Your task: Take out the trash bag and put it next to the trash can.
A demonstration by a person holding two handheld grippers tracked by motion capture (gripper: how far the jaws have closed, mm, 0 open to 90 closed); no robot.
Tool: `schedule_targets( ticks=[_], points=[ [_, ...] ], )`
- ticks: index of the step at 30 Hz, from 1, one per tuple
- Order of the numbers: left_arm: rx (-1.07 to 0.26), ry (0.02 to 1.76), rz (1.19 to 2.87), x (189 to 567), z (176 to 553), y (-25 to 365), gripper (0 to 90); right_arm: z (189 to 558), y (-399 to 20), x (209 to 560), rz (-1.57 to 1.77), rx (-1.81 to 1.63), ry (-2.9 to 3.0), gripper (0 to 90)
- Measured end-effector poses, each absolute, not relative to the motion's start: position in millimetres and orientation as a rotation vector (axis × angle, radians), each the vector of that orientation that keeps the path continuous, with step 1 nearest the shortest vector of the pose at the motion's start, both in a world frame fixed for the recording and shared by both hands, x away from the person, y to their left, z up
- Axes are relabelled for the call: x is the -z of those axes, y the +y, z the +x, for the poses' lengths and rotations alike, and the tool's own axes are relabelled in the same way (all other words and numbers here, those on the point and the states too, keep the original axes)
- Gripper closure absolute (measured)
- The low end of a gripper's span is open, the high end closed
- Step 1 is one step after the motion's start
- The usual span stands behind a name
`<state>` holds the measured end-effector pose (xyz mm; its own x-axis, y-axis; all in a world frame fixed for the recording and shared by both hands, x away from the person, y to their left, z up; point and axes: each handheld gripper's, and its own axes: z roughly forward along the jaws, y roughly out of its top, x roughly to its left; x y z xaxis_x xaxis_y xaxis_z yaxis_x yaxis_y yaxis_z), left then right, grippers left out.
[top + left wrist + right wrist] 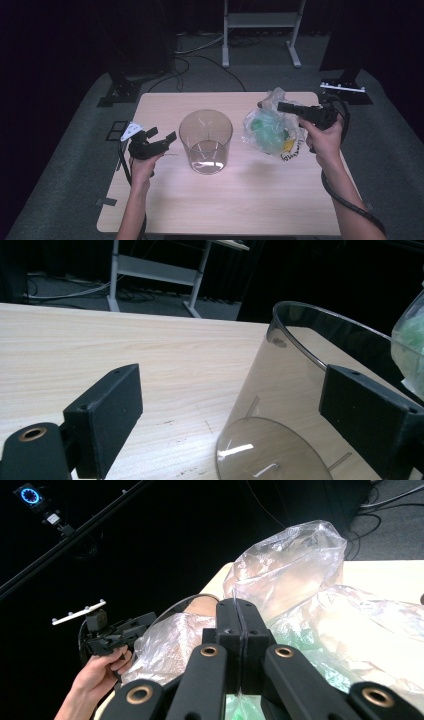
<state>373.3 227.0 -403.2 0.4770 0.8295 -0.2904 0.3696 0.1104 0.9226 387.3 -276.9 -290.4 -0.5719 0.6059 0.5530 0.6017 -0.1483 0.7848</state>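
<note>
Clear plastic bag (270, 131) of green items hangs pinched in my right gripper (239, 630); my left gripper (250, 425) gapes beside the empty transparent cylindrical tub (206, 141) on the counter (250, 195).

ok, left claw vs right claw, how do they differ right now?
The left claw is open and holds nothing, its pads apart beside the clear tub. The right claw is shut on the plastic bag, pinching the film. Left sits low near the table; right is higher. Both are black and hand-held.

A lab-like recording room: black curtains (60, 40), loose floor cables (200, 55), a metal stand (260, 30).
</note>
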Motion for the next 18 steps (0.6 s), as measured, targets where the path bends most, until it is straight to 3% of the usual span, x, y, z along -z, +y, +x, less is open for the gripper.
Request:
schedule_targets(
  ticks=[18],
  points=[
    [-0.459,1.108,1.484,402.6,373.4,226.1,9.2,404.3,-270.7,329.0,1.548,-1.843,2.071,90.0]
  ],
)
